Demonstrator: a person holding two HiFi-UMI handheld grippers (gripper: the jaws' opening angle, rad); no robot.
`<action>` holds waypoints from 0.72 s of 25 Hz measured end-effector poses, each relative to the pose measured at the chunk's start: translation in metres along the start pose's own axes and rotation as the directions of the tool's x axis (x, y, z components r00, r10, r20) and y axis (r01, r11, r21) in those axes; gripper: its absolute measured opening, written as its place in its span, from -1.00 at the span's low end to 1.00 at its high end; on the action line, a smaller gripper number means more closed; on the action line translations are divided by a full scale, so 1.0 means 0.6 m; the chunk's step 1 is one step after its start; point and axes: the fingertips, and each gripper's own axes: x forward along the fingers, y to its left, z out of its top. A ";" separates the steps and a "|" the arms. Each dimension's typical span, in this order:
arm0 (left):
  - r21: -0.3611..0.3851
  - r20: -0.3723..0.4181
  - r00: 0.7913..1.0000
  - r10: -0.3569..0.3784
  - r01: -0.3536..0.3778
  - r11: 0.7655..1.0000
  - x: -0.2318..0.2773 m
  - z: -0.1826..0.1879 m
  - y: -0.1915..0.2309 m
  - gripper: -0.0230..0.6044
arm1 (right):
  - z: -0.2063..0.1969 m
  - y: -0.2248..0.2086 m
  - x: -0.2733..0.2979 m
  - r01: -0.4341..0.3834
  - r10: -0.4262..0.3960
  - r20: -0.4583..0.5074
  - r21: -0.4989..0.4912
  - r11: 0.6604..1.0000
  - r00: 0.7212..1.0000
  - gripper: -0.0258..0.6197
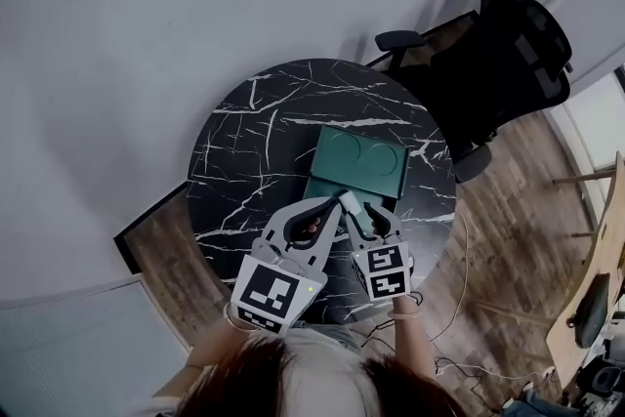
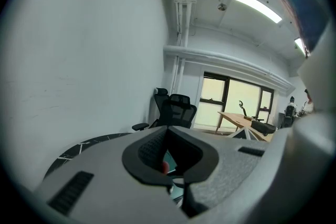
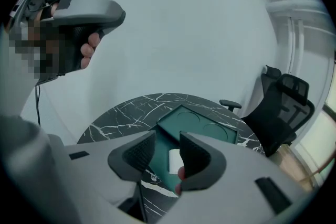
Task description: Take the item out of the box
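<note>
A dark green box (image 1: 337, 195) stands open on the round black marble table (image 1: 244, 151), its lid (image 1: 359, 159) tipped back and showing two round hollows. A small white item (image 1: 349, 201) lies in the box at its near edge. My right gripper (image 1: 363, 213) is open just over that edge; in the right gripper view the white item (image 3: 174, 160) shows through the gap between the pads, untouched. My left gripper (image 1: 320, 218) is beside it on the left, with its tips together. Between them I make out nothing held.
A black office chair (image 1: 498, 54) stands behind the table on the right, over a wood floor (image 1: 518, 239). A light wooden desk (image 1: 596, 288) is at the far right. A white wall (image 1: 146, 15) runs behind and to the left of the table.
</note>
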 end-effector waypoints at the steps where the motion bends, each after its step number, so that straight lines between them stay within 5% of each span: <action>1: -0.008 -0.004 1.000 0.004 -0.004 1.000 0.001 -0.002 0.001 -0.90 | -0.005 -0.001 0.005 -0.004 0.004 -0.009 0.000 1.000 1.000 -0.43; 18: -0.012 -0.035 0.999 0.009 -0.009 1.000 0.026 -0.014 0.014 -0.90 | -0.078 -0.013 0.088 -0.031 0.031 -0.145 0.004 1.000 0.989 -0.36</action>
